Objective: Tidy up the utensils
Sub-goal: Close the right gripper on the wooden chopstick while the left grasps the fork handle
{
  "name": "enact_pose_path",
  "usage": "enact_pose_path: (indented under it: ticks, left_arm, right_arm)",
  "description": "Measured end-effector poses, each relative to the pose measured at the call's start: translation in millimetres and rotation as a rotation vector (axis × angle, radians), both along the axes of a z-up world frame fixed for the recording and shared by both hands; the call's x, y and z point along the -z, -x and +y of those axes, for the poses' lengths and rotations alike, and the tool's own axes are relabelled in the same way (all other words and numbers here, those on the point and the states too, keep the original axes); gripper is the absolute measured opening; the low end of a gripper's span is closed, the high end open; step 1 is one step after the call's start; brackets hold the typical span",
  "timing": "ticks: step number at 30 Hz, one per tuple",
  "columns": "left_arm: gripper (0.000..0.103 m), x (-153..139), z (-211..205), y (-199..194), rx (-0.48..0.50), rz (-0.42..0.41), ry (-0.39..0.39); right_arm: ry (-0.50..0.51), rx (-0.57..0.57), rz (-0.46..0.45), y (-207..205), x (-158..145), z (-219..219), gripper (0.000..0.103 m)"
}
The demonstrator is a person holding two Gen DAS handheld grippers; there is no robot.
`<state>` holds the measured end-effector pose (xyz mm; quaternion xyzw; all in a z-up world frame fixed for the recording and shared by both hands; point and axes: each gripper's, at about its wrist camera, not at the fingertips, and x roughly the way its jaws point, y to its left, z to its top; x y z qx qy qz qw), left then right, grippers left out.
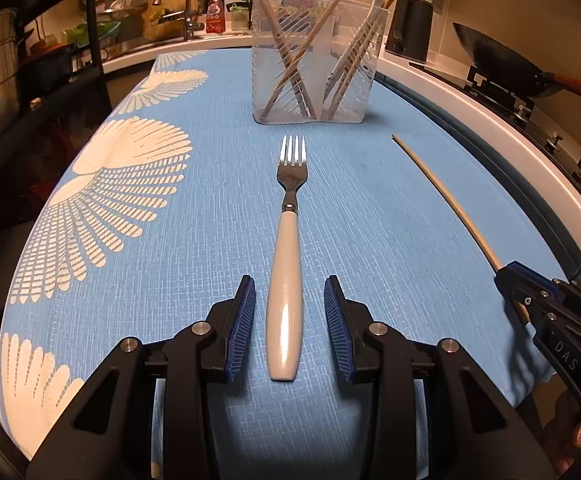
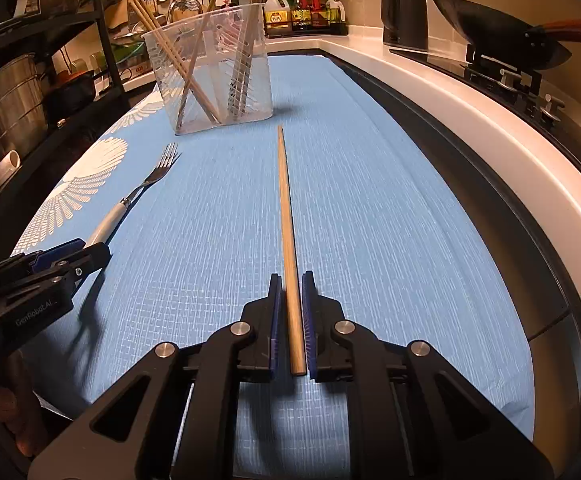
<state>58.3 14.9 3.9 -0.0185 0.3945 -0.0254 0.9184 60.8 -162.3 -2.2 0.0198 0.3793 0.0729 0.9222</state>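
A: While the fork [image 1: 288, 264] lies flat on the blue cloth [image 1: 218, 220], tines toward the clear plastic holder [image 1: 314, 60], the left gripper [image 1: 290, 308] straddles its white handle. The pads stand apart on both sides with cloth showing in each gap, so the claw is released, not grasping.

B: And the other hand?

A: The right gripper [image 2: 290, 304] is nearly closed around the thick end of a single wooden chopstick [image 2: 288, 240], which also lies on the cloth pointing at the holder. A thin gap shows on either side of the stick, so I judge the pads are not pressing it.

B: Why lined up like that?

A: Probably so each tool can be taken by its handle end and dropped in working end down. The holder, well apart from both grippers, already has chopsticks [image 1: 290, 60] leaning in one side and white-handled cutlery [image 1: 354, 56] in the other.

B: So which side for each?

A: My guess: fork with the cutlery, stick with the chopsticks. Neither is lifted yet.
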Motion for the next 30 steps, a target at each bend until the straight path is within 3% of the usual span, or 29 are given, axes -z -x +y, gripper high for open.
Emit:
enact_pose_path:
  ticks: [2, 3, 4, 30]
  left_arm:
    - [0.031, 0, -2, 0, 0.01, -0.005, -0.006]
    - [0.018, -1, -2, 0, 0.01, -0.007, -0.011]
    - [0.018, -1, -1, 0, 0.008, -0.009, -0.014]
    - [0.018, 1, 7, 5, -0.026, -0.033, -0.022]
  right_arm:
    - [0.002, -0.002, -0.006, 0, 0, 1, 0.011]
    - [0.003, -0.003, -0.008, 0, 0, 1, 0.011]
    - [0.004, -0.001, -0.01, 0, 0, 1, 0.01]
    - [0.009, 0.004, -0.022, 1, 1, 0, 0.007]
